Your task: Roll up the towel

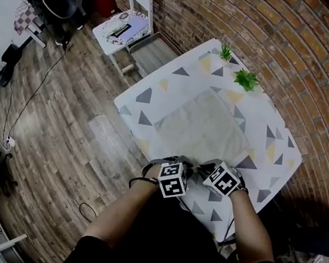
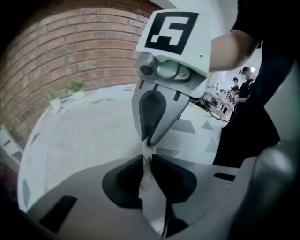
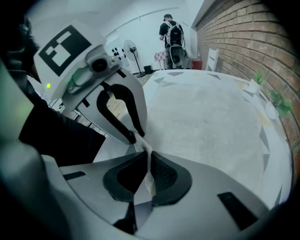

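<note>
A pale grey towel [image 1: 203, 130] lies spread flat on the triangle-patterned table [image 1: 157, 94]. Both grippers sit side by side at its near edge, their marker cubes [image 1: 171, 179] [image 1: 223, 180] almost touching. My left gripper [image 2: 146, 161] is shut on a pinched-up fold of the towel's near edge. My right gripper [image 3: 148, 161] is shut on the same raised edge, right beside it. Each gripper view shows the other gripper's fingers [image 2: 151, 117] [image 3: 123, 112] meeting the cloth just ahead of its own jaws. The rest of the towel [image 3: 206, 117] stretches flat away from the jaws.
Two small potted plants [image 1: 225, 51] [image 1: 246, 79] stand at the table's far edge by the brick wall [image 1: 271, 40]. A white chair [image 1: 127, 25] stands on the wood floor beyond the table's left corner. A person with a backpack [image 3: 173, 35] is far off.
</note>
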`<action>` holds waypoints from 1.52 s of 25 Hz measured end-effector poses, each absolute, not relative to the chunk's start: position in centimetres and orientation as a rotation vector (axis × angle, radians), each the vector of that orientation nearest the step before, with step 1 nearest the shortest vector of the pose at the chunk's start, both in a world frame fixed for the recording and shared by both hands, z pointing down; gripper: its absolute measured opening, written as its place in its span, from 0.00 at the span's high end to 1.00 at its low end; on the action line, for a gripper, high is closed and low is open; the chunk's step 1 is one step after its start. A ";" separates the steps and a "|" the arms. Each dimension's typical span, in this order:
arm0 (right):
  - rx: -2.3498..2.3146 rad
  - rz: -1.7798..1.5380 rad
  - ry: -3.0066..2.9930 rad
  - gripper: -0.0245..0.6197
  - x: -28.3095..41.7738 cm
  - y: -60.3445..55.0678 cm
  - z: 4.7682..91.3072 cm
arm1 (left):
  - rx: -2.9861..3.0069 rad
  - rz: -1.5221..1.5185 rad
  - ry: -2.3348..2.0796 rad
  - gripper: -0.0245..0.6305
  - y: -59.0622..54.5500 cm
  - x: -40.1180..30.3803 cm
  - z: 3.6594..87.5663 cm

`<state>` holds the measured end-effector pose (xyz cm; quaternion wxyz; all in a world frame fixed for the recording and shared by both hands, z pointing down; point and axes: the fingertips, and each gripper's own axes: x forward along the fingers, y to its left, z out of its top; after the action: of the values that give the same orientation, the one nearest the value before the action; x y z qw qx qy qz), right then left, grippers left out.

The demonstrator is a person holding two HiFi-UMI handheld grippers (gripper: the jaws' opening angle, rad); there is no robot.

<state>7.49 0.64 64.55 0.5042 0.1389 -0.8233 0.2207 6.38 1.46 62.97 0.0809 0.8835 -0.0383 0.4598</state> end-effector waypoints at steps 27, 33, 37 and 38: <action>0.396 0.200 -1.991 0.72 7.4 1.2 64.9 | 2.662 1.410 -0.431 0.78 -2.3 4.4 62.2; 0.381 0.196 -1.994 0.89 7.5 0.9 64.8 | 2.834 1.567 -0.284 0.78 0.1 5.8 60.7; 0.374 0.230 -2.002 0.90 7.3 1.1 64.6 | 2.817 1.691 -0.175 0.78 1.3 6.5 63.2; 0.371 0.243 -2.008 0.90 7.3 1.1 64.5 | 2.800 1.696 -0.173 0.78 1.3 6.4 63.7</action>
<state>7.29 1.14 64.50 0.5165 0.1544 -0.8361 0.1014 6.39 1.31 63.74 -0.0682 0.8521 -0.0526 0.5163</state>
